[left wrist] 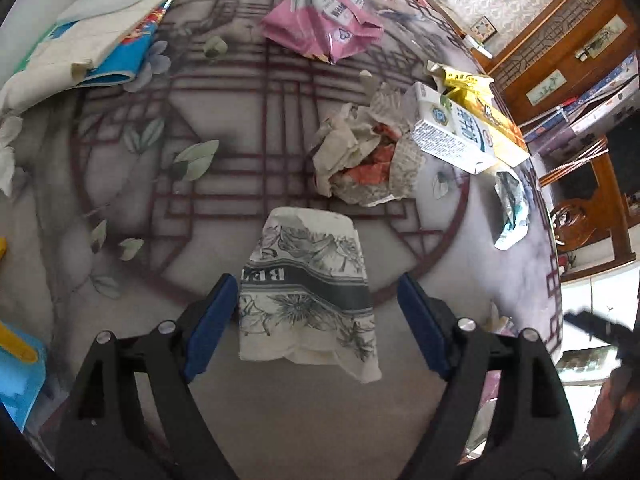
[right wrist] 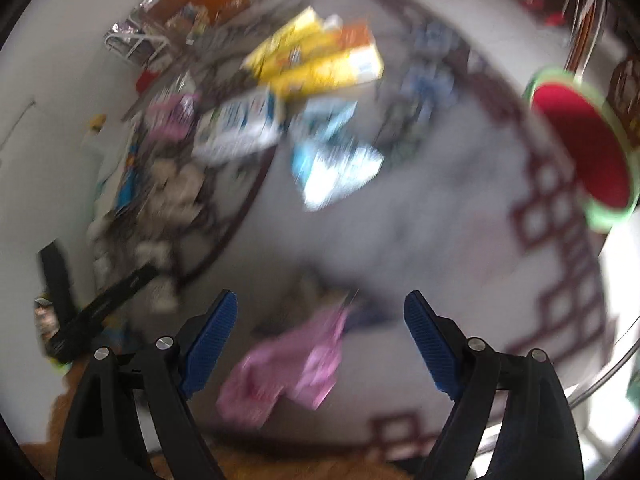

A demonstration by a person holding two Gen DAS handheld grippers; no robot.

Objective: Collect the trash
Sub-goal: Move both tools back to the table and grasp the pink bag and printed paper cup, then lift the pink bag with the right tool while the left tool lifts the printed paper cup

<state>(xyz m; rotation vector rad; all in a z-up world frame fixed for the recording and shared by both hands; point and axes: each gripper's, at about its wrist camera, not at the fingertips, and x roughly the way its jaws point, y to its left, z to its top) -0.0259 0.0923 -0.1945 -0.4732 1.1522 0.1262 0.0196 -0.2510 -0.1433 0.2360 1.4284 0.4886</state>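
In the left wrist view my left gripper (left wrist: pixel 318 312) is open, its blue pads either side of a white wrapper with a grey flower print (left wrist: pixel 308 288) lying on the round patterned table (left wrist: pixel 224 176). The left pad is close to the wrapper's edge, the right pad stands apart. Further off lie a crumpled paper wad (left wrist: pixel 360 160), a white carton (left wrist: pixel 452 132), a yellow box (left wrist: pixel 480 100) and a pink bag (left wrist: pixel 324 20). The right wrist view is blurred. My right gripper (right wrist: pixel 320 336) is open above a pink wrapper (right wrist: pixel 288 368), not touching it.
A blue and white bag (left wrist: pixel 92 40) lies at the far left and a crumpled blue-white wrapper (left wrist: pixel 512 208) near the right table edge. In the right wrist view a red bowl with a green rim (right wrist: pixel 584 148) sits at the right, boxes (right wrist: pixel 320 60) and wrappers beyond.
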